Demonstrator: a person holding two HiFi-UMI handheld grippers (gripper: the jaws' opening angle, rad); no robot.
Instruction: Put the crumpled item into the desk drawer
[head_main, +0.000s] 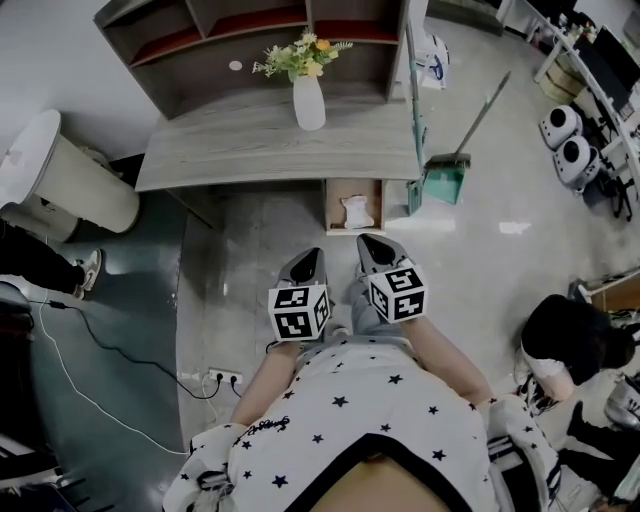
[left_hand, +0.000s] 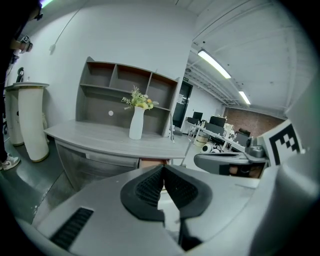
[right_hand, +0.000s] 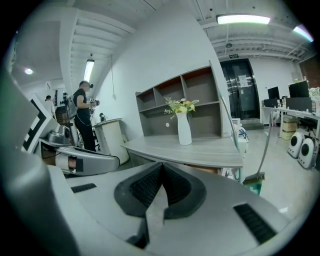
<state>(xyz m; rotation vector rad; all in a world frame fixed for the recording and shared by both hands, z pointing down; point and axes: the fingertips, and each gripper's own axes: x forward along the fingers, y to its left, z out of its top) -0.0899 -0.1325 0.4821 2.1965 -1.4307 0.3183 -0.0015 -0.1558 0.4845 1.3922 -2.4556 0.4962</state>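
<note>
1. Your crumpled item already lies inside the open desk drawer, under the right end of the desk. The placing looks done; at most, you have the drawer to push shut.
2. Your left gripper has its jaws pressed together with nothing between them, well short of the drawer.
3. Your right gripper is likewise closed and empty, touching nothing.
</note>
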